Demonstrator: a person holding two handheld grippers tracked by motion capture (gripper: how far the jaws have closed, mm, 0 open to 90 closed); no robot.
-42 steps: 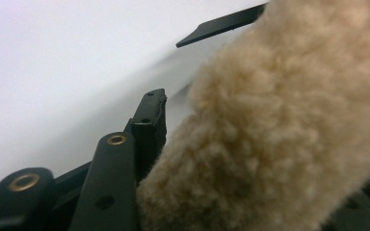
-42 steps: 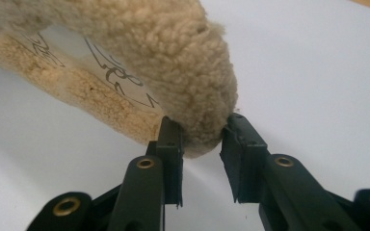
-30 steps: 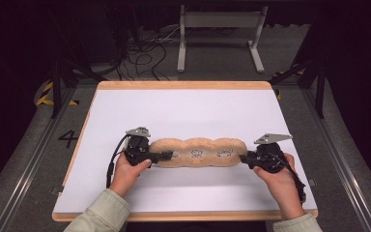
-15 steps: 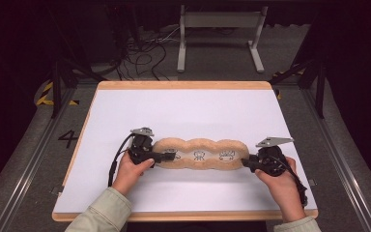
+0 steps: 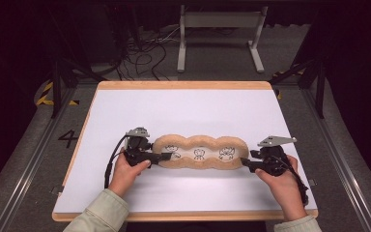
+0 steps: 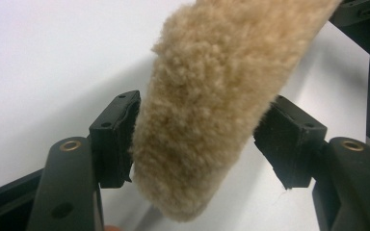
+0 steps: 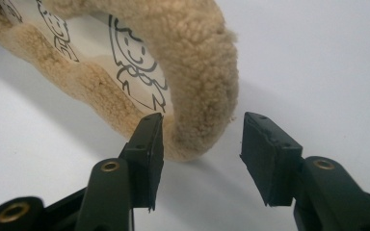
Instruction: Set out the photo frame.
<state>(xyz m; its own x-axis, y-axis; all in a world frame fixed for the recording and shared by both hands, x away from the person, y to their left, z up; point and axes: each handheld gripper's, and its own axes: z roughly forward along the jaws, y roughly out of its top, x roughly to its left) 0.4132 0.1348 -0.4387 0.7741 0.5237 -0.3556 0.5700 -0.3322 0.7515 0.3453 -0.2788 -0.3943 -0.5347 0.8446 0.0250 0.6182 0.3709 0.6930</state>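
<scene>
From the high view I log a tan fleece pad (image 5: pixel 200 152) with three cartoon figures, lying between my left gripper (image 5: pixel 166 156) and right gripper (image 5: pixel 244 162) on a white sheet (image 5: pixel 183 111) over a wood-edged table (image 5: pixel 183 85); a grey stand (image 5: pixel 221 36) and cables (image 5: pixel 145 55) sit on the dark floor beyond. Left gripper view: jaws part open, one pad touching the fleece end (image 6: pixel 212 106) that lies between them, the other just clear. Right gripper view: jaws open, the pad's rim (image 7: pixel 192 86) just ahead, ungripped.
</scene>
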